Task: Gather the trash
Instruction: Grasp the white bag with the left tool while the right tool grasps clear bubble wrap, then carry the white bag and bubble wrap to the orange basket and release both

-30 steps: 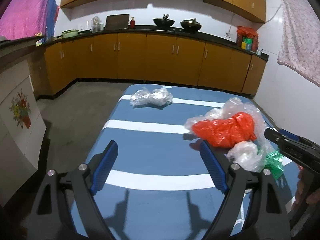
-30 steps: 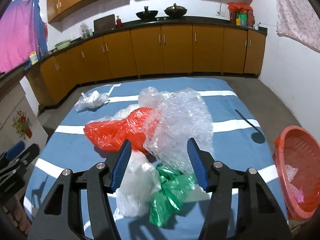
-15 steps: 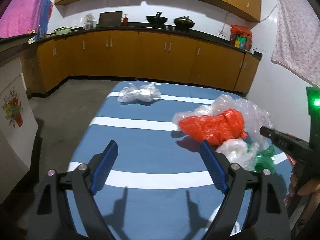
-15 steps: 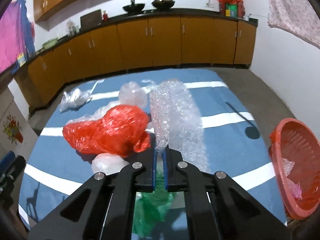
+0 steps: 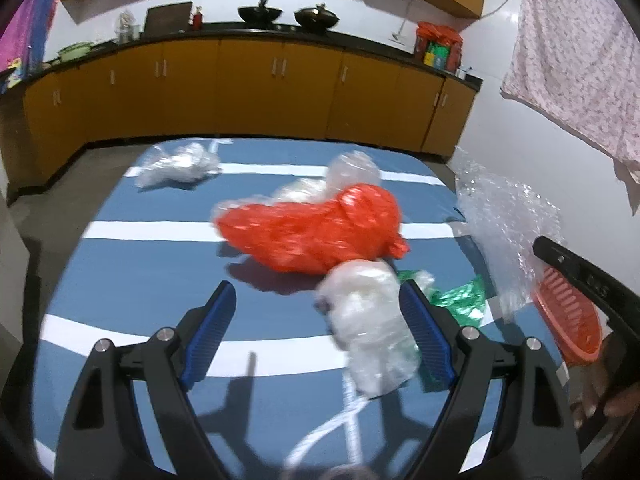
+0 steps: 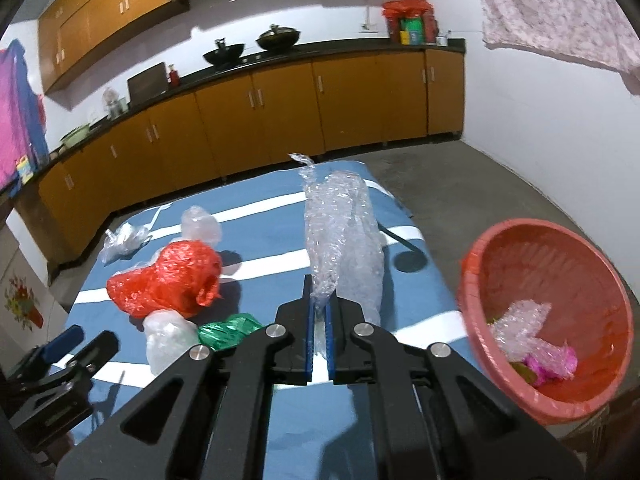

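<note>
Tongs (image 6: pixel 319 312) above blue striped table (image 6: pixel 280 432), kitchen cabinets (image 6: pixel 280 112) behind

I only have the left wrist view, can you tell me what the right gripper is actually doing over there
Observer: The right gripper is shut on the bubble wrap, pinching its lower end.
Operator: Is the wrap off the table?
Observer: The sheet stands up from the jaws above the blue striped cloth; whether its far end touches the cloth I cannot tell.
Operator: I see only a sliver of the basket. Anything in it?
Observer: The red basket holds a piece of bubble wrap and something pink.
Operator: And my left gripper?
Observer: The left gripper is open beside the white bag, gripping nothing.
</note>
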{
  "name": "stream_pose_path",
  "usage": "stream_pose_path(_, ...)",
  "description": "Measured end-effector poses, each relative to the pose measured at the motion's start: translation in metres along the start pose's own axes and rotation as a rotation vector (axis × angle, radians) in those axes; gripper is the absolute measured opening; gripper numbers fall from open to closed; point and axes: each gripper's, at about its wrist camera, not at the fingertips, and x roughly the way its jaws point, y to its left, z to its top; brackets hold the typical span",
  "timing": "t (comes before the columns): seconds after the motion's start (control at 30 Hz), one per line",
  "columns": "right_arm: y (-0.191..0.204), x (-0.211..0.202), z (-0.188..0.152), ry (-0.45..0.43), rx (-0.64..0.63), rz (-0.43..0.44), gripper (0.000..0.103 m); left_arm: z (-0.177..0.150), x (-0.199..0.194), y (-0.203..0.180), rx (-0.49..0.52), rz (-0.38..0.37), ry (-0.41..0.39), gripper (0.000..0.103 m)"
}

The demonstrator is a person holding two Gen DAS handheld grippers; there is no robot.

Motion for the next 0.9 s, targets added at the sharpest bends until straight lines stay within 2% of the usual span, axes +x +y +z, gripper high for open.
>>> stream_pose_path(0.17, -0.014, -0.005, -0.003, -0.001, 0.022, -0.010, 0.005, 0.001, 0.026, -0.017, 0.014, -0.008, 0.057, 0.079)
stream_pose_path(0.33, -0.021, -0.006, -0.004, -0.001, 0.034, -0.010, 0.005, -0.005, 0.050, -0.020, 0.003, -0.001, 0.131, 0.068)
stream_pose_path(0.47, -0.022, -0.004, -0.007, 0.005, 0.036, -0.002, 0.005, -0.008, 0.060, -0.019, -0.007, -0.003, 0.164, 0.062)
stream_pose_path(0.53, -0.023, -0.005, -0.009, 0.007, 0.036, 0.001, 0.005, -0.009, 0.064, -0.019, -0.013, -0.014, 0.178, 0.056)
stream_pose_path(0.7, -0.023, -0.007, -0.011, 0.007, 0.034, 0.002, 0.005, -0.008, 0.064, -0.018, -0.014, -0.033, 0.179, 0.041)
stream_pose_path(0.9, -0.022, -0.014, -0.010, -0.005, 0.035, 0.007, 0.005, -0.010, 0.044, -0.014, -0.008, -0.043, 0.140, 0.036)
